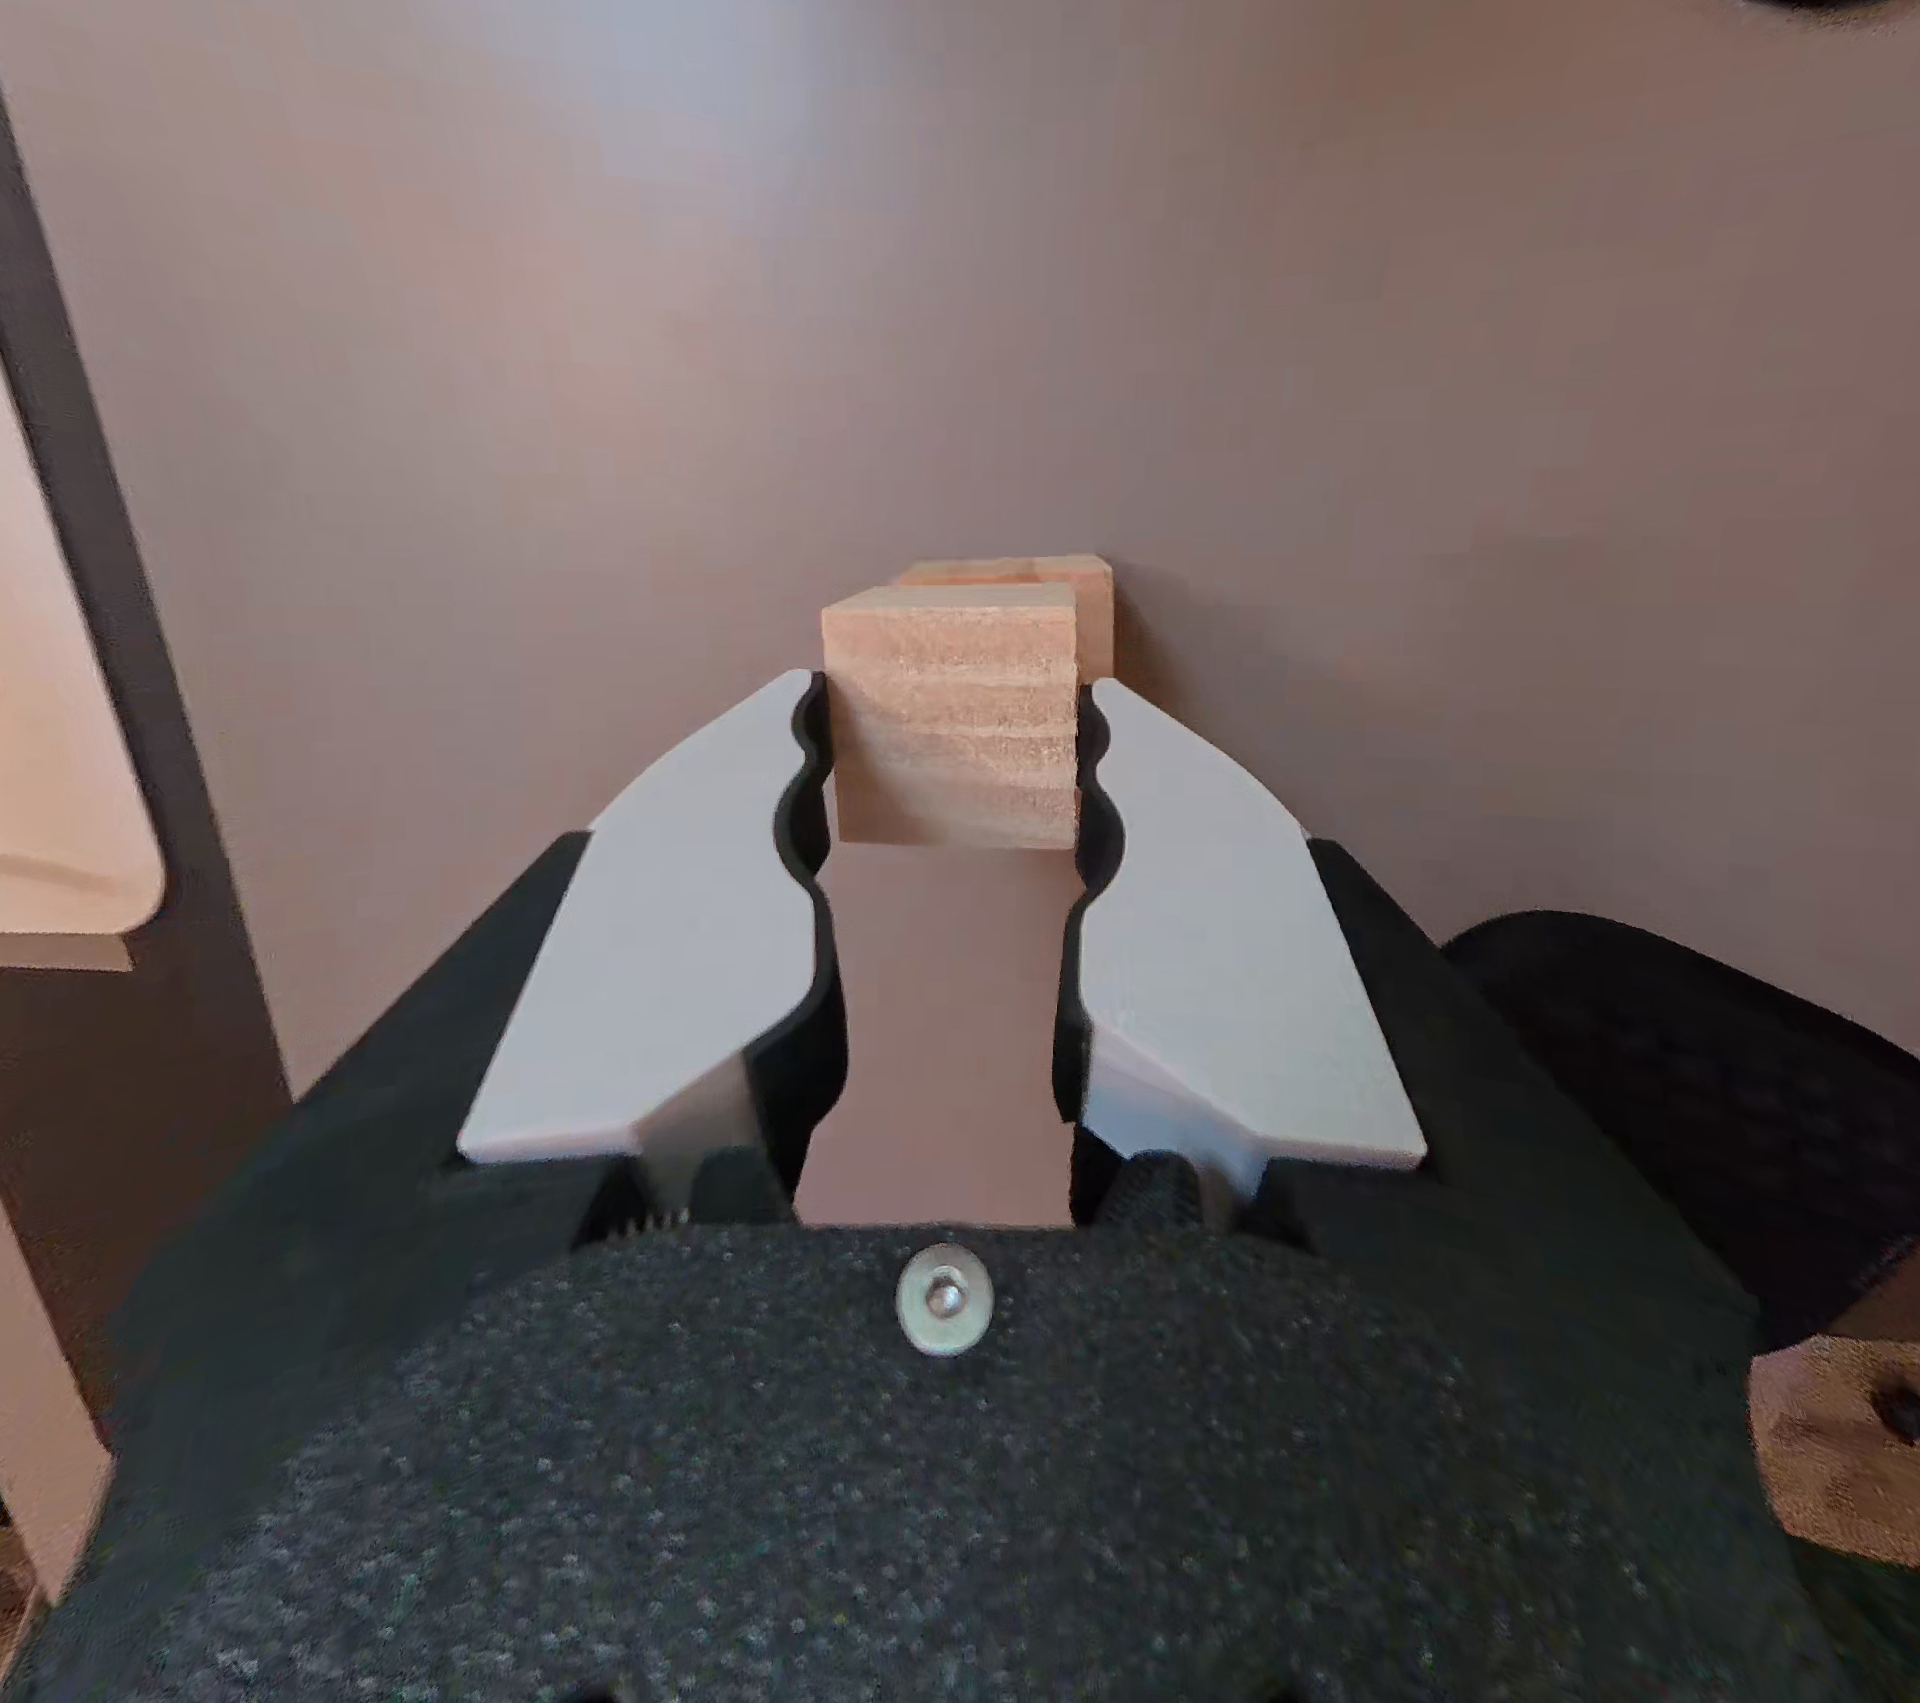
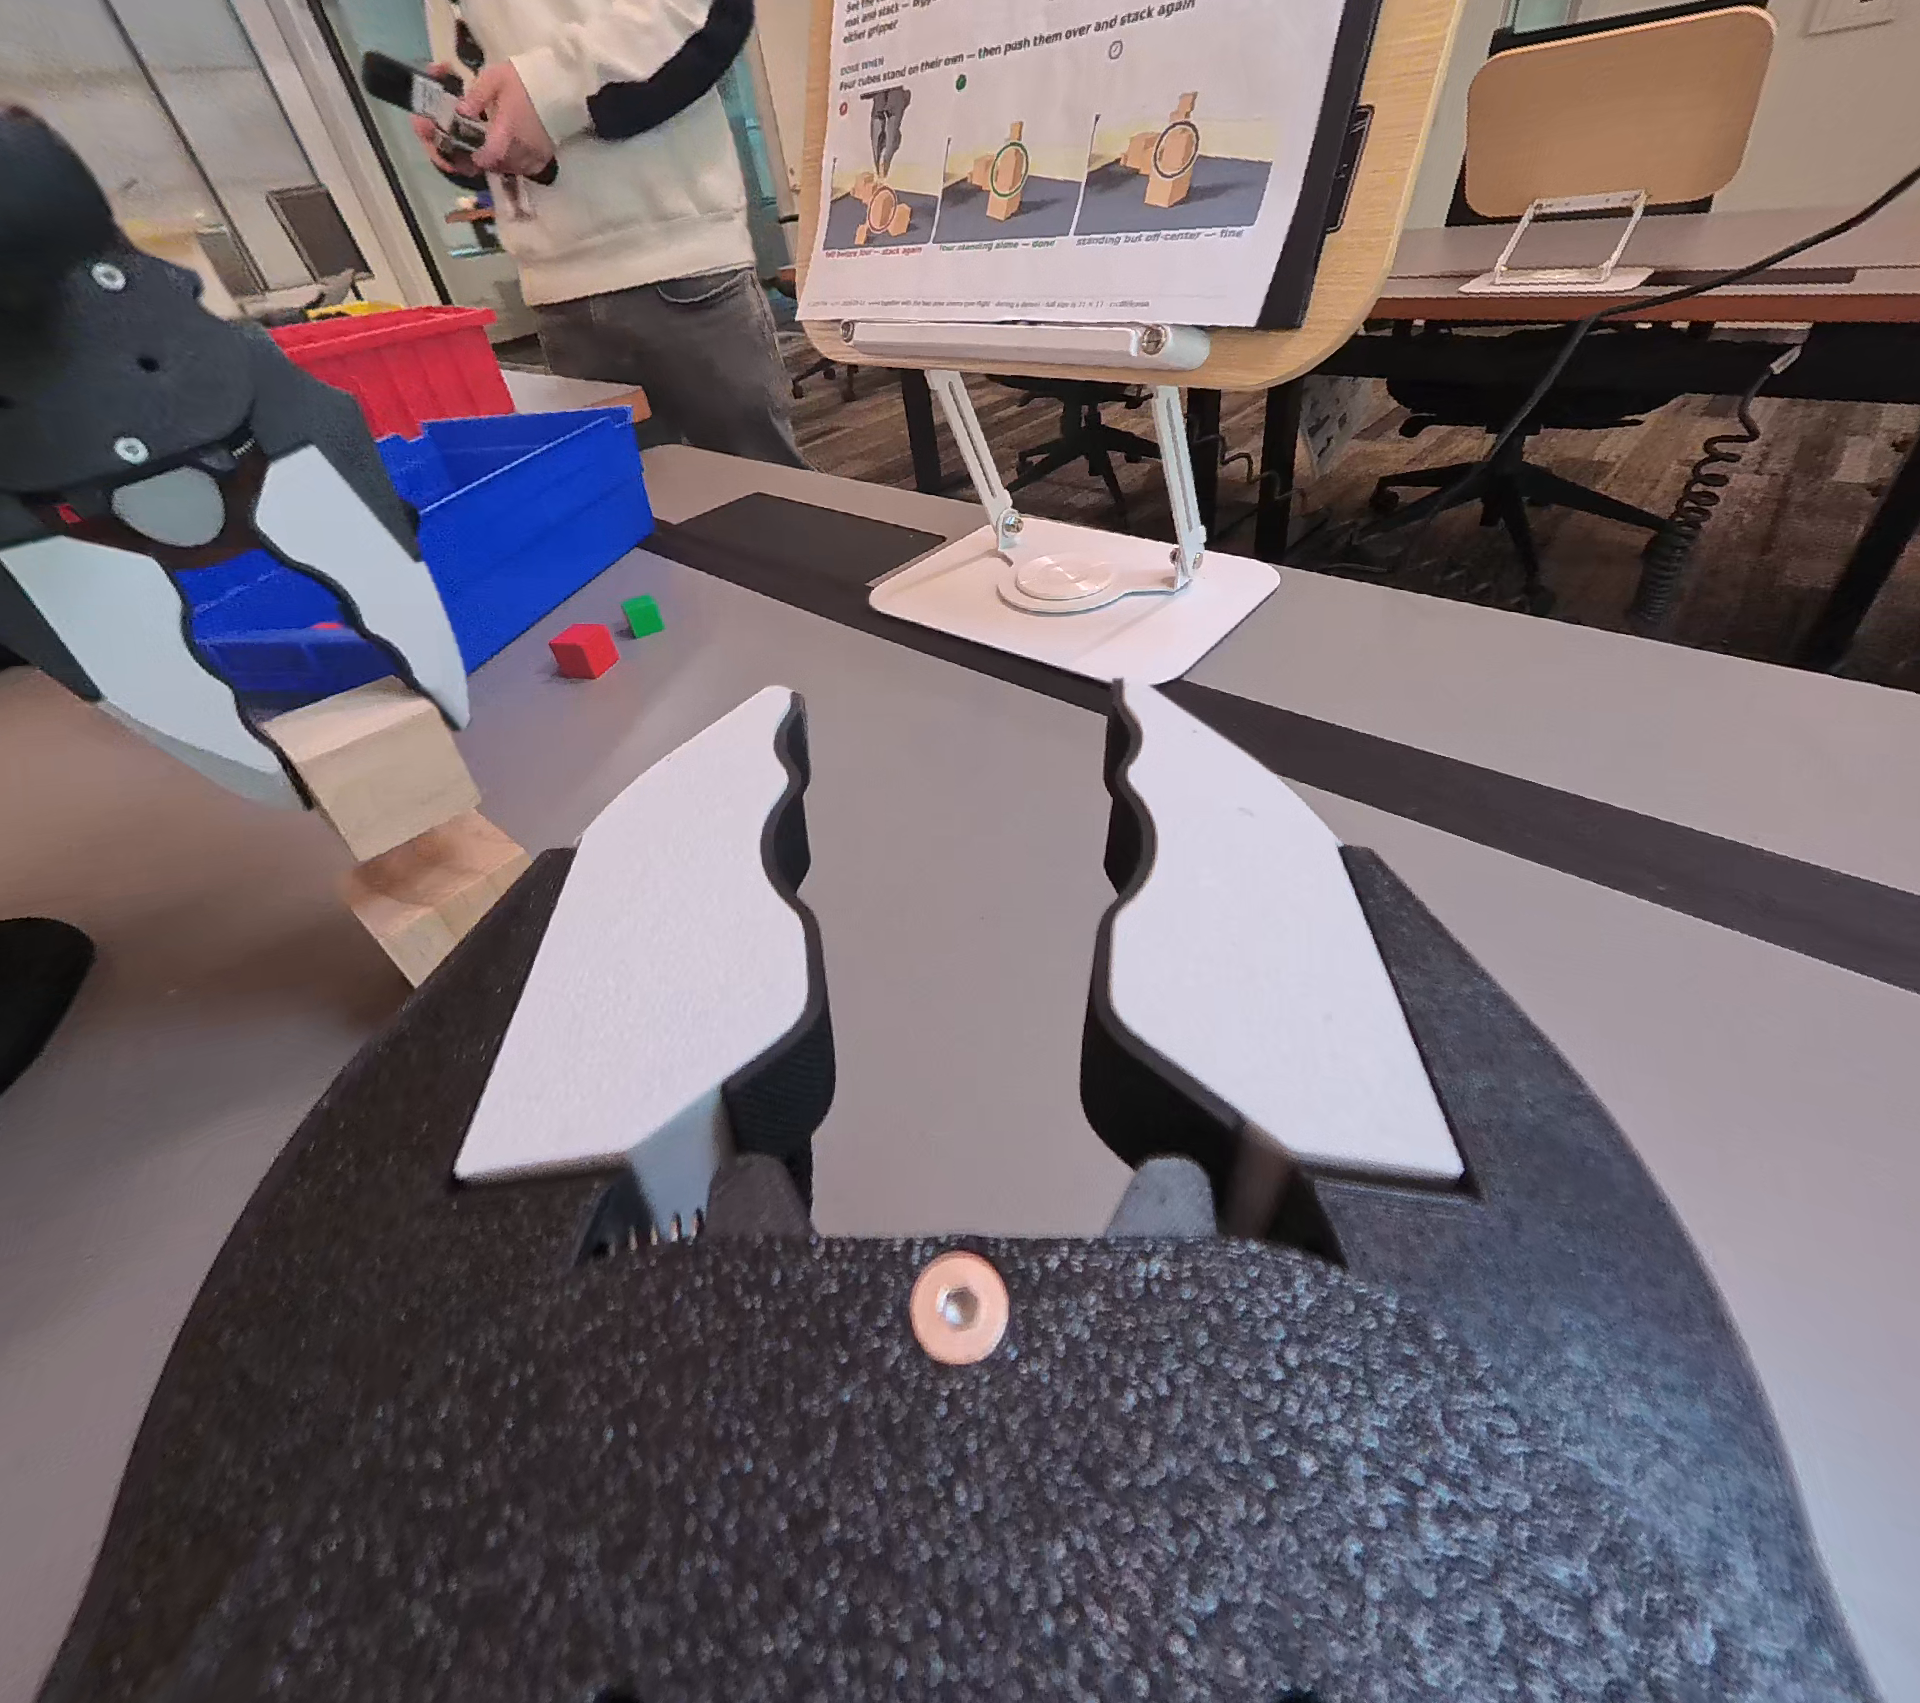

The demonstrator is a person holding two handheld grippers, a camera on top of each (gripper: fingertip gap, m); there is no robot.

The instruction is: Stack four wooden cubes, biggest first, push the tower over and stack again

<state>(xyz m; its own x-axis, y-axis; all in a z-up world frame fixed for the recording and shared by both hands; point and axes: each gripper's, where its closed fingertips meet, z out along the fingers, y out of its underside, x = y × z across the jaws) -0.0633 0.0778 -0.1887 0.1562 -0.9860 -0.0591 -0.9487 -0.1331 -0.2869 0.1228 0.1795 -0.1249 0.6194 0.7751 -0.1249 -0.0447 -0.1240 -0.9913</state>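
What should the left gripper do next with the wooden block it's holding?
Probably lower it a touch. The left gripper clamps the wooden block just above a larger block, slightly off-centre. Settling it flat before opening seems safest. The right gripper is open and empty.

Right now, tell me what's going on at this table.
A person is working two handheld grippers over a grey table. The left gripper is shut on a plain wooden cube, both pads against its sides, holding it just above a larger wooden block. The right gripper is open with nothing between its fingers, off to the side. Farther back lie a red cube, a green cube and a blue bin. Another person stands behind.
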